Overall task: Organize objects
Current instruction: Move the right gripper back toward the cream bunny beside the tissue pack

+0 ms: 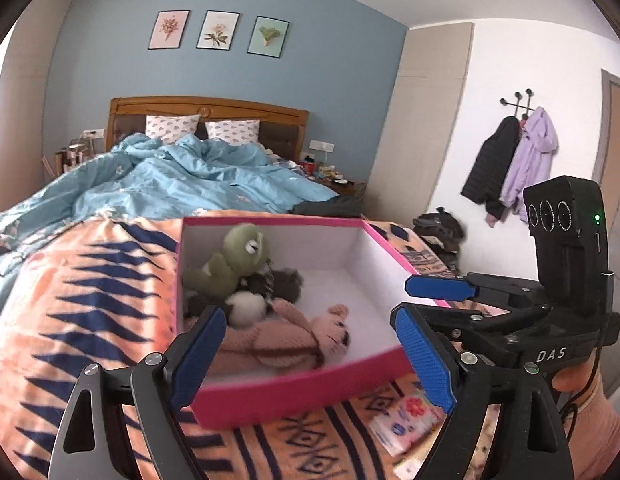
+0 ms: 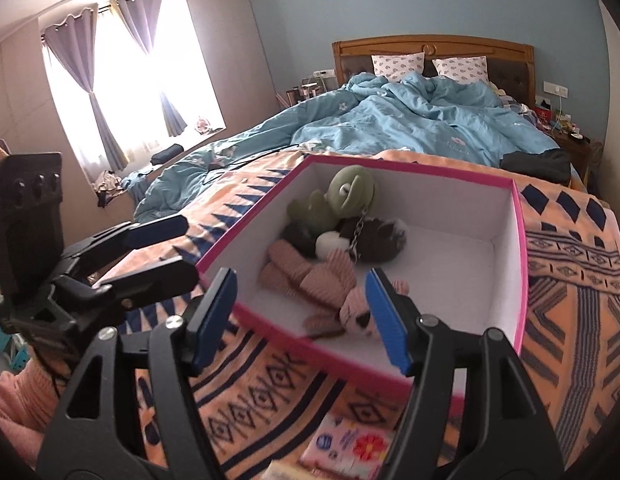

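Observation:
A pink box (image 1: pixel 293 390) with a white inside sits on the orange patterned blanket (image 1: pixel 89 320). In it lie a green frog plush (image 1: pixel 233 256), a dark furry toy (image 1: pixel 281 280), a white ball (image 1: pixel 245 306) and a pink knitted doll (image 1: pixel 285 336). My left gripper (image 1: pixel 310 356) is open and empty, hovering over the box's near wall. My right gripper (image 2: pixel 301 316) is open and empty over the box (image 2: pixel 522 264), above the pink doll (image 2: pixel 322 280). The frog (image 2: pixel 342 200) lies at the box's far side. Each gripper shows in the other's view: right (image 1: pixel 430 308), left (image 2: pixel 165 248).
A pink tissue pack (image 1: pixel 406 420) lies on the blanket in front of the box; it also shows in the right wrist view (image 2: pixel 350 444). A blue duvet (image 1: pixel 181 176) and pillows fill the far bed. Coats (image 1: pixel 510 168) hang on the right wall. Curtained window (image 2: pixel 109 80) at left.

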The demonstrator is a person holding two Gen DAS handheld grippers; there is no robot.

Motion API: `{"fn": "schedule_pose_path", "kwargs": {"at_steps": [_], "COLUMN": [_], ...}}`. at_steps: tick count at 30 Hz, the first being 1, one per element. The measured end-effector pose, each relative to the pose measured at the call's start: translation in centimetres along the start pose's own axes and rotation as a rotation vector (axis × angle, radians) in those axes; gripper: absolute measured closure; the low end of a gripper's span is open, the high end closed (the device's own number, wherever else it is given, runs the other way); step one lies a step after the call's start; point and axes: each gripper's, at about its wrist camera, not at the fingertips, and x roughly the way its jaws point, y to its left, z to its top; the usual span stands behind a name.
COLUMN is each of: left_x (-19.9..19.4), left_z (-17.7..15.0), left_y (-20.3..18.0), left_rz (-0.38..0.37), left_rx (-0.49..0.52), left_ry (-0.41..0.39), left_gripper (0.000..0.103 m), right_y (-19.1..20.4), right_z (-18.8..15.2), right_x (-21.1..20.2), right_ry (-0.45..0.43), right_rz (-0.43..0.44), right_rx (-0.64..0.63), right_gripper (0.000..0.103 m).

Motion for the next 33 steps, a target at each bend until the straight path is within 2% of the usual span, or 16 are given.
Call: {"fn": "schedule_pose_path", "kwargs": {"at_steps": [3,12,16,25,33], "left_x": [-0.7,-2.4,-2.4,-0.3,1.3], "left_z": [-1.4,-3.9,-5.7,-10.6,-13.7], "left_y": [-0.6,-2.6,-3.6,-7.3,-10.3], "left_rz": [-0.031,-0.062,-0.087,-0.174,-0.224], "left_rx": [-0.011,0.014,0.023,0.091,0.153], "left_ry": [-0.017,-0.021,0.019,0.167,0.261], "left_gripper": [0.000,0.000,0.000,0.000,0.000], "right_y": [0.3,0.3,-0.1,-2.4,-4.1], "right_z": [-1.6,-5.4,-7.7,-14.0,-17.9], "right_x": [-1.4,-4.7,-6.2,-8.7,-9.4], "right_ry": [-0.014,-0.034,-0.039,0.011,0.060], "right_rz": [0.002,-0.010,-0.027,-0.159,-0.185], "right_rx": [0.009,0.042,0.073,0.182,0.275], "right_gripper": [0.032,0.031,0.031,0.031,0.031]}}
